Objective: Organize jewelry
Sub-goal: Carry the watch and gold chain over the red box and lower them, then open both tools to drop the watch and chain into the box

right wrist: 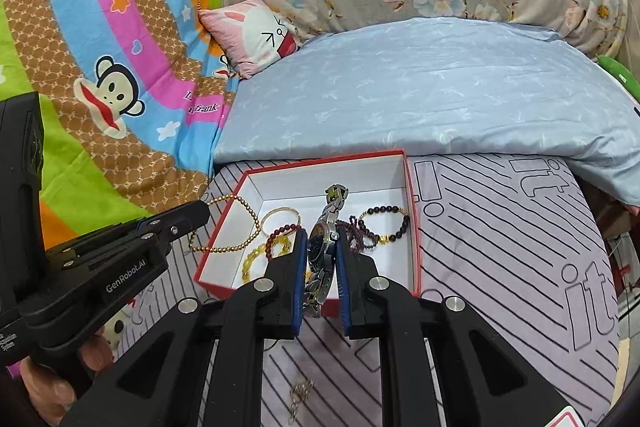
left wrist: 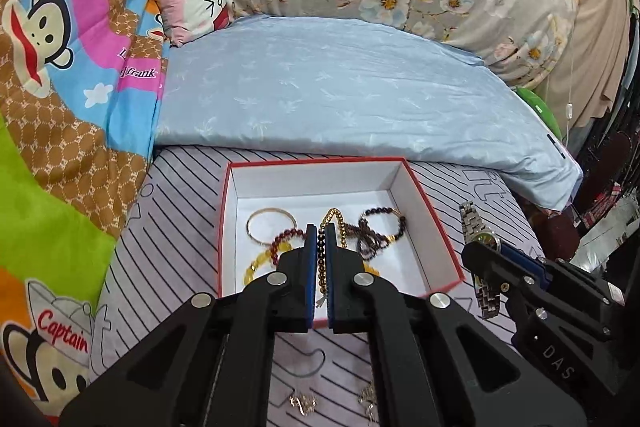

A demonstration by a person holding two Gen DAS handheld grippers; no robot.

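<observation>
A red box with a white inside sits on the striped bed sheet. It holds a thin gold bangle, yellow and dark red bead bracelets and dark purple bead strands. My left gripper is shut on a gold bead bracelet and holds it over the box's left edge. My right gripper is shut on a silver wristwatch over the box's near side.
Small silver and gold pieces lie on the sheet near me. A light blue quilt lies behind the box, a cartoon monkey blanket on the left, and a pink rabbit cushion behind.
</observation>
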